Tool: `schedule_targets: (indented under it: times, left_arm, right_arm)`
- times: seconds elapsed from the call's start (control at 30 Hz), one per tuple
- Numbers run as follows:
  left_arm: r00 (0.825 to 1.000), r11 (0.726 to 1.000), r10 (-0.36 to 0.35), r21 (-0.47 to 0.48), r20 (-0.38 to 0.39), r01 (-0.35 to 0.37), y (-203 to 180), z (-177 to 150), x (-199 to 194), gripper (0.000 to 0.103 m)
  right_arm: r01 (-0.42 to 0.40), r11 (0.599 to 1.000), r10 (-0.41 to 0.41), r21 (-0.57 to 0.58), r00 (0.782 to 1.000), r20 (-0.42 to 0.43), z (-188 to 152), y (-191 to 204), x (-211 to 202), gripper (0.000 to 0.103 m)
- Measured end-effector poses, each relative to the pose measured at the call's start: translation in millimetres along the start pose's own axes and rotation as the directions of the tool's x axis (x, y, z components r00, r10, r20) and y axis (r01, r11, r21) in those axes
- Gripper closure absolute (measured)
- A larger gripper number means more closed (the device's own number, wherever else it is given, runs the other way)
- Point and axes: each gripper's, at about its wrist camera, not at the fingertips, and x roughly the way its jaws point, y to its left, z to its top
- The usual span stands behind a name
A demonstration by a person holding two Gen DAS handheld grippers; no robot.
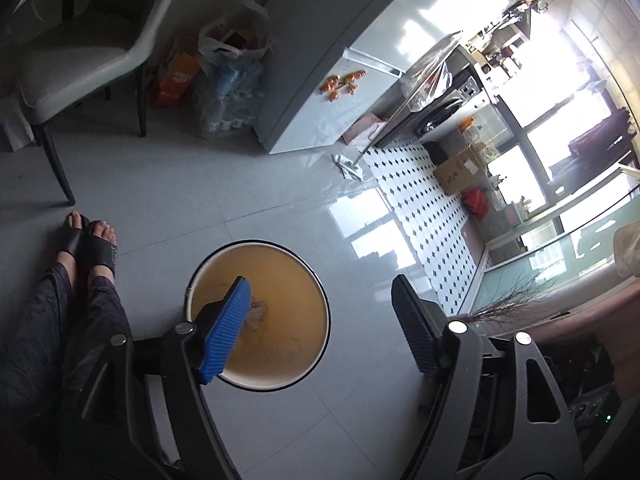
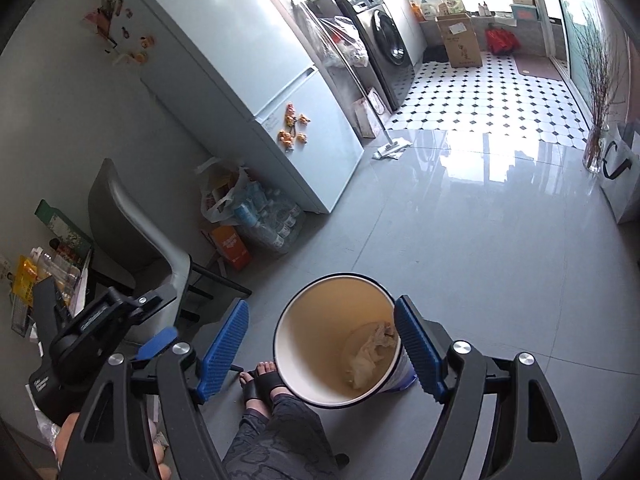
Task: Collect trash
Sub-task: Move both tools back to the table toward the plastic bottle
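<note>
Grey glossy floor tiles point(image 2: 460, 240) carry the round cream-lined waste bin point(image 2: 320, 344), crumpled paper trash point(image 2: 370, 354) inside. Both the left gripper point(image 1: 324, 328) and right gripper point(image 2: 320, 352) hang spread and empty above the bin; a white fridge point(image 2: 248, 80) stands beyond it.

Round white bin point(image 2: 304, 360) upright on the floor — crumpled wrapper point(image 2: 370, 354) at its bottom.

Left tool point(image 1: 320, 324) open over bin point(image 1: 304, 376) w/ crumpled trash point(image 1: 258, 312) inside, feet point(image 1: 86, 240) beside
</note>
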Motion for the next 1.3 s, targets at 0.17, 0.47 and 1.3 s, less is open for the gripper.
schedule_targets:
  times: [0.17, 0.47, 1.3]
  left_arm:
    - [0.999, 1.000, 0.007, -0.004, 0.049, -0.007, 3, 2, -43, 0.019]
    - [0.974, 1.000, 0.000, 0.019, 0.225, -0.004, 13, 17, -145, 0.006]
    - [0.817, 0.959, 0.283, -0.127, 0.503, -0.254, 163, 1, -350, 0.006]
  right_arm:
    - [-0.027, 0.999, 0.028, -0.024, 0.999, 0.020, -1, 21, -16, 0.015]
    - [-0.062, 0.992, 0.076, -0.110, 0.990, 0.121, -10, 87, -61, 0.007]
    - [-0.172, 0.894, 0.236, -0.413, 0.966, 0.110, -99, 282, -111, 0.007]
